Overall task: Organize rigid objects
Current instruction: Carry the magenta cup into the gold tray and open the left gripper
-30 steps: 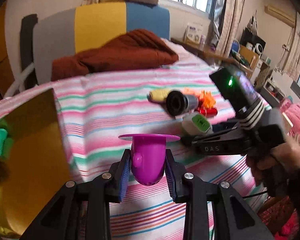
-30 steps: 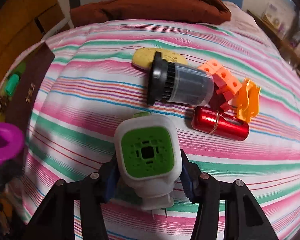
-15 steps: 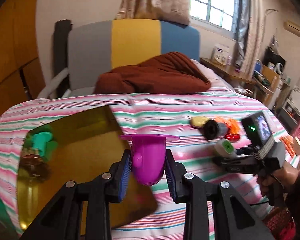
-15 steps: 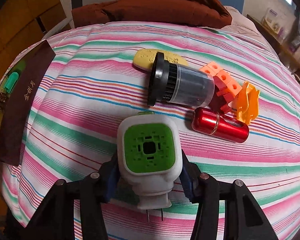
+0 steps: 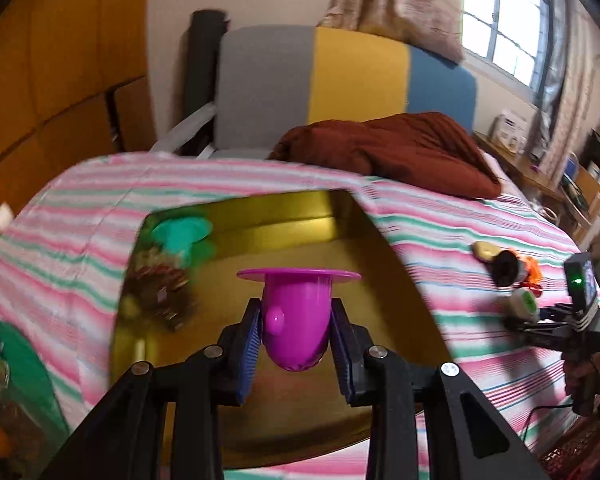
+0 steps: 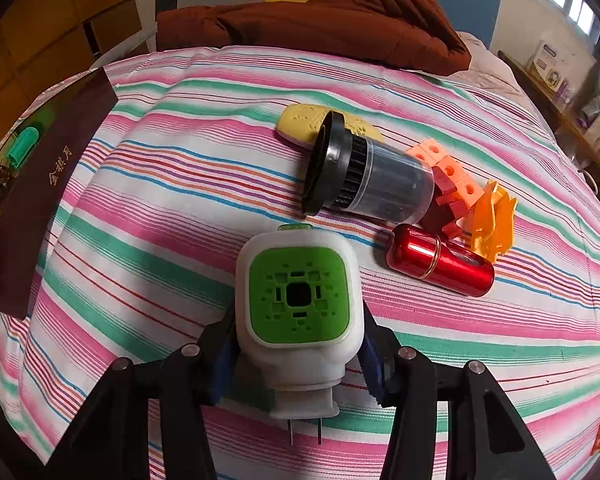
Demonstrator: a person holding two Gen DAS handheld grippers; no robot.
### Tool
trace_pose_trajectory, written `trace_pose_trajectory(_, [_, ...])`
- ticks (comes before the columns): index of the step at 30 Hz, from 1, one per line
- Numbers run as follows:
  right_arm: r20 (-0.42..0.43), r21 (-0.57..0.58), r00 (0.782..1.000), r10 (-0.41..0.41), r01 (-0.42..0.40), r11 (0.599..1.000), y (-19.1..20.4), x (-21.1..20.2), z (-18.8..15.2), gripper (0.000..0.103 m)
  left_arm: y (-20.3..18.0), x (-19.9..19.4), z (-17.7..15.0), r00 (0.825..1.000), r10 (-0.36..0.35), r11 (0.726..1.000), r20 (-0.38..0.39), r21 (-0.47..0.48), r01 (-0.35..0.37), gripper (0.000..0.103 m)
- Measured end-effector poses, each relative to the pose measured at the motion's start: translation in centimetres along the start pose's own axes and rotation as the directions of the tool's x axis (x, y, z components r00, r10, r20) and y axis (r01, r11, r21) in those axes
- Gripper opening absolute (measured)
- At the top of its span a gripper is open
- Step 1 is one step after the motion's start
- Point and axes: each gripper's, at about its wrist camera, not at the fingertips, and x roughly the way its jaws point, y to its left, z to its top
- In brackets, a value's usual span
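Note:
My left gripper (image 5: 296,344) is shut on a purple plastic cup-shaped piece (image 5: 298,316) and holds it above a gold box (image 5: 380,280) on the striped bed. A teal piece (image 5: 182,234) and a brown cluster (image 5: 160,296) lie in the box. My right gripper (image 6: 298,356) is shut on a white and green plug-in device (image 6: 298,300), held above the sheet. Beyond it lie a black filter cylinder (image 6: 376,178), a red metal capsule (image 6: 440,260), orange blocks (image 6: 448,168), an orange clip (image 6: 494,220) and a yellow piece (image 6: 300,122).
A brown blanket (image 5: 400,148) lies at the head of the bed, before a grey, yellow and blue headboard (image 5: 340,80). The box's dark red side (image 6: 40,184) shows at the left of the right wrist view. A desk with clutter (image 5: 560,176) stands to the right.
My left gripper has swung left and back with the purple piece, from beside the pile to over the gold box. My right gripper has risen slightly with the plug-in device.

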Motion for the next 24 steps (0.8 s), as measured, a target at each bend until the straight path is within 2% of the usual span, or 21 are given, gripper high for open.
trace_pose_trajectory(8, [0.0,-0.012,1.0,-0.003,0.003,1.0,0.1,0.0,0.0,0.052,6.3,0.5,-2.2,0.997,0.051,0.993,-0.056,-0.102,-0.056,0.032])
trace_pose_trajectory(16, [-0.003,-0.001,1.0,-0.001,0.001,1.0,0.1,-0.1,0.0,0.052,7.3,4.4,-1.3,0.991,0.03,0.991,-0.129,-0.129,-0.047,0.032])
trace_pose_trajectory(24, [-0.006,0.01,1.0,0.004,-0.004,1.0,0.1,-0.1,0.0,0.052,8.2,7.9,0.4,0.986,0.068,0.986,-0.154,-0.143,-0.09,0.032])
